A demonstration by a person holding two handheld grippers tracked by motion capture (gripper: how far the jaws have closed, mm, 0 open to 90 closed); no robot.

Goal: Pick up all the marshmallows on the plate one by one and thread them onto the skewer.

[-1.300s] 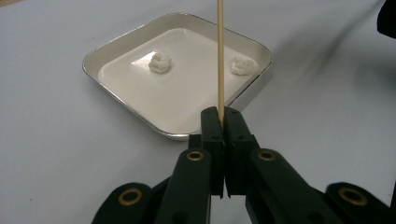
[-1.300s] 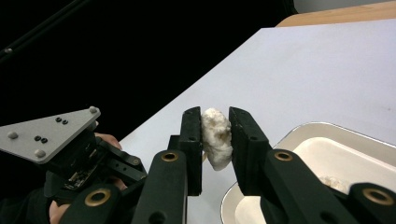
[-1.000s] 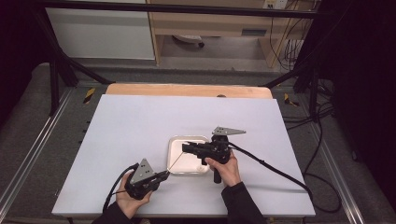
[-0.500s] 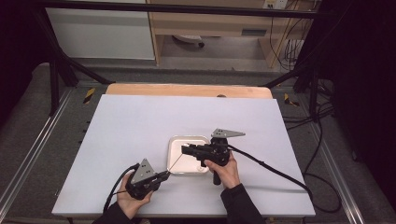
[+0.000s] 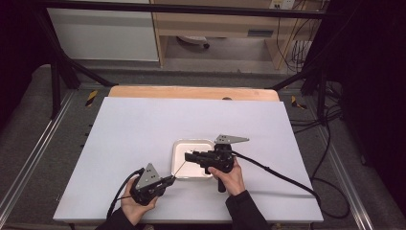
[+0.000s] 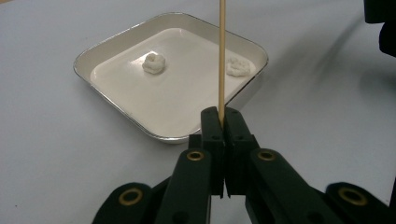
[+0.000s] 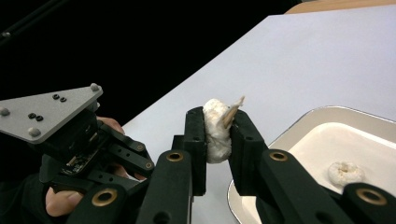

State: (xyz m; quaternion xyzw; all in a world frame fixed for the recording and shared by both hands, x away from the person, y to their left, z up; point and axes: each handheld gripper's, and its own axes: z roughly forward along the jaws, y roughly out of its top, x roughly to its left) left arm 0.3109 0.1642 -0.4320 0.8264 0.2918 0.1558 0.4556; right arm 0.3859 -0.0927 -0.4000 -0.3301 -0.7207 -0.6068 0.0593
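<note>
The left gripper (image 6: 222,122) clamps a wooden skewer (image 6: 222,56). The right gripper (image 7: 217,125) pinches a white dough ball (image 7: 215,130) pierced by the skewer tip; two more balls sit in the tray (image 6: 116,44).

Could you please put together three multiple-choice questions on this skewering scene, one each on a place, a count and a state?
1. Where does the white tray sit?
A. On the table, between the two hand-held grippers
B. On the floor
C. On the wooden shelf

2. How many white lumps lie in the tray in the left gripper view?
A. None
B. Two
C. Five

3. What is the right hand-held gripper doing?
A. Standing open
B. Clamping a spoon
C. Clamping a white lump with the skewer tip poking through it

Answers: 1 A, the high view shows it on the white table top; 2 B, one lump and another; 3 C, the jaws press both sides of the lump.
</note>
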